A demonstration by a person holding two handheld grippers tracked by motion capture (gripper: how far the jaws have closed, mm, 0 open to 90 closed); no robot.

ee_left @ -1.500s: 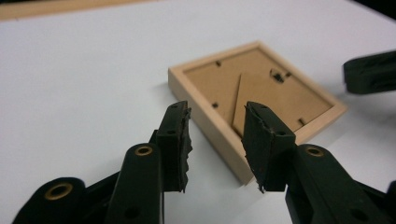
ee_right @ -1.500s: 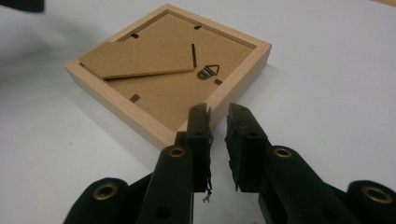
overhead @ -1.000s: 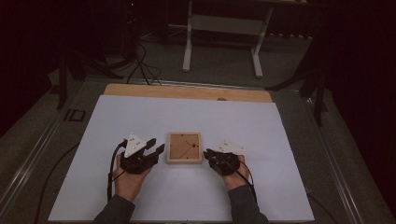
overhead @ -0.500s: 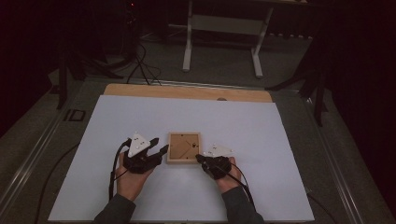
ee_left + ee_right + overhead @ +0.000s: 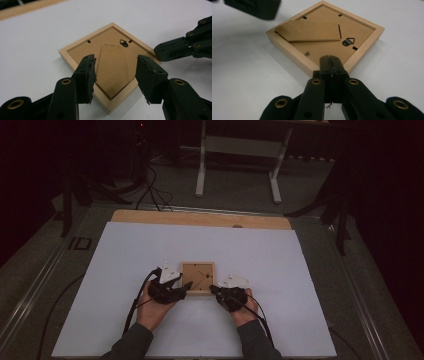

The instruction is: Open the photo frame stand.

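Picture frame: face down mid-desk on the white sheet, stand flap up.
Left hand-held gripper: jaws spread wide over the near corner, holding nothing.
Right hand-held gripper: jaws pressed together, empty, tip touching the frame's edge.
Risk: a push there could skid or spin the light frame, so the left misses its corner.

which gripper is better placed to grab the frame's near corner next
Left, probably. The left gripper has its jaws open, straddling the near corner of the picture frame. The right gripper is shut, its tip at the frame's edge, so it would have to open first.
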